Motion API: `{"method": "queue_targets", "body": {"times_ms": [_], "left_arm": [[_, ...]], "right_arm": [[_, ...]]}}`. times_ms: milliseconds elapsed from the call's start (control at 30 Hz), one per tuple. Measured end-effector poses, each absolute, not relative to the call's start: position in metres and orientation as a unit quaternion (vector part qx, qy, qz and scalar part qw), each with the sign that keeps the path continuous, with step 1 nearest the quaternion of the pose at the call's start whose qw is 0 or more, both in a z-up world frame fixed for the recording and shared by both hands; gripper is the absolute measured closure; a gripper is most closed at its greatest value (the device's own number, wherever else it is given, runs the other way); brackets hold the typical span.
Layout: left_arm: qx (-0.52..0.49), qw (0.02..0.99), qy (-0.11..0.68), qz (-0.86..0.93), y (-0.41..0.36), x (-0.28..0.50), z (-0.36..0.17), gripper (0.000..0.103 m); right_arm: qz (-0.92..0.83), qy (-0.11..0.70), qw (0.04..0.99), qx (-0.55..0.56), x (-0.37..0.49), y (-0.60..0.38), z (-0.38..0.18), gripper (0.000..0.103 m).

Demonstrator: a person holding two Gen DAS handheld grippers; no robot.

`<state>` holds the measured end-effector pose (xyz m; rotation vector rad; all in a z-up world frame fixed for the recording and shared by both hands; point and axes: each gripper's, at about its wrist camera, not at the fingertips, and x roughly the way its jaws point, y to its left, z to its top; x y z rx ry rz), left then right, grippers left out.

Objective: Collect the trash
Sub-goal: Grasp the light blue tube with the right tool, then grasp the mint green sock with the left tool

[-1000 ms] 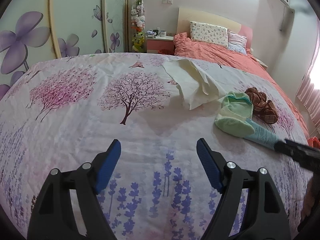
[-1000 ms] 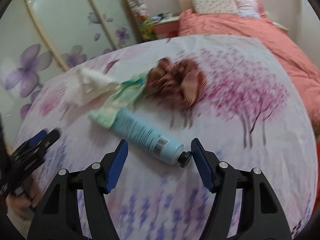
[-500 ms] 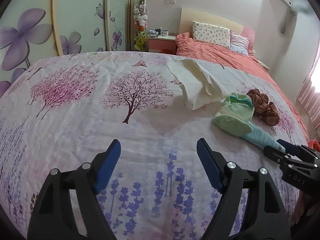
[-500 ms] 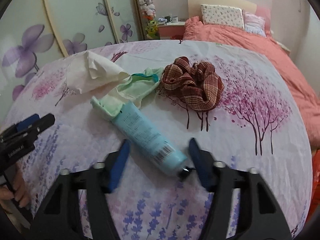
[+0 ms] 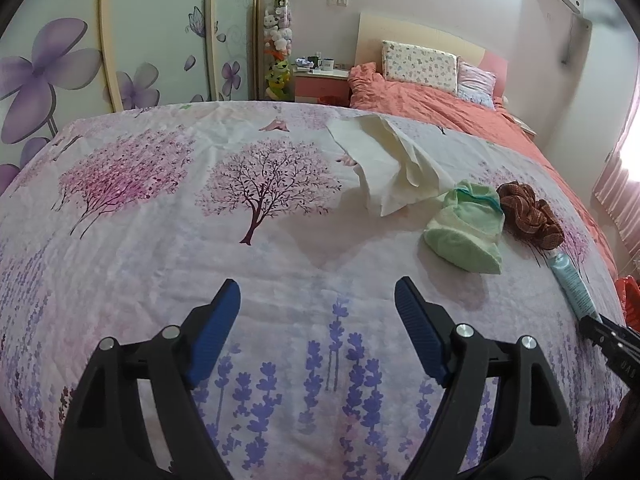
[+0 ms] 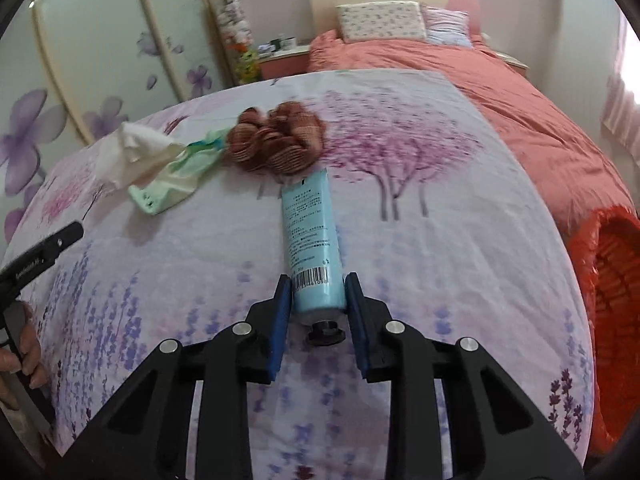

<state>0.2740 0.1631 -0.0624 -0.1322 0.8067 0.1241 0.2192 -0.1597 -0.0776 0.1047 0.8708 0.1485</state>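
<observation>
Right tool (image 6: 314, 286) has its jaws closing around the cap end of a light blue tube (image 6: 310, 232), with the blue pads (image 6: 281, 312) standing against the tube's two sides just above the black cap (image 6: 325, 332); whether the pads already press firmly cannot be confirmed, though they appear to touch. Left tool (image 5: 318, 312) stands wide open above the bedspread (image 5: 160, 240) with nothing between its jaws. In the right wrist view the tube lies lengthwise along the tool's pointing line, its flat crimped end reaching to just beside a brown checked cloth (image 6: 276, 140). It carries a barcode near the cap end and blocks of small print that are too fine to read. In the left wrist view the same tube (image 5: 570, 280) shows at the far right edge of the bed, with the black tip of the right tool (image 5: 612, 346) at its lower end. A pale green cloth (image 6: 176, 178) and a cream cloth (image 6: 132, 152) lie to the left of the brown cloth, well apart from the tube. A red mesh basket (image 6: 612, 320) stands beside the bed at the right and is cut off by the frame edge. The brown cloth and the far part of the bed are blurred in the right wrist view. A hand (image 6: 24, 352) gripping the left tool's handle is only partly in frame at the lower left.
</observation>
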Motion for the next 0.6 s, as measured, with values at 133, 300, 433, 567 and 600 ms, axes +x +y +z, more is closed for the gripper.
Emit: {"method": "queue_targets", "body": {"times_ms": [133, 300, 433, 567, 600], "left_arm": [[-0.07, 0.913, 0.397, 0.062, 0.166, 0.276, -0.065, 0.025], [-0.09, 0.902, 0.416, 0.066, 0.175, 0.282, -0.072, 0.025], [-0.1, 0.901, 0.418, 0.062, 0.18, 0.282, -0.073, 0.025], [-0.085, 0.911, 0.402, 0.034, 0.161, 0.28, -0.064, 0.025], [-0.082, 0.913, 0.399, 0.021, 0.153, 0.282, -0.061, 0.025]], "right_arm": [[0.06, 0.417, 0.906, 0.041, 0.228, -0.153, -0.078, 0.066], [0.047, 0.419, 0.906, 0.025, 0.238, -0.146, -0.078, 0.063], [0.029, 0.42, 0.907, 0.019, 0.241, -0.146, -0.077, 0.073], [0.015, 0.418, 0.908, 0.033, 0.235, -0.158, -0.078, 0.074], [0.008, 0.418, 0.908, 0.04, 0.233, -0.164, -0.078, 0.074]]}}
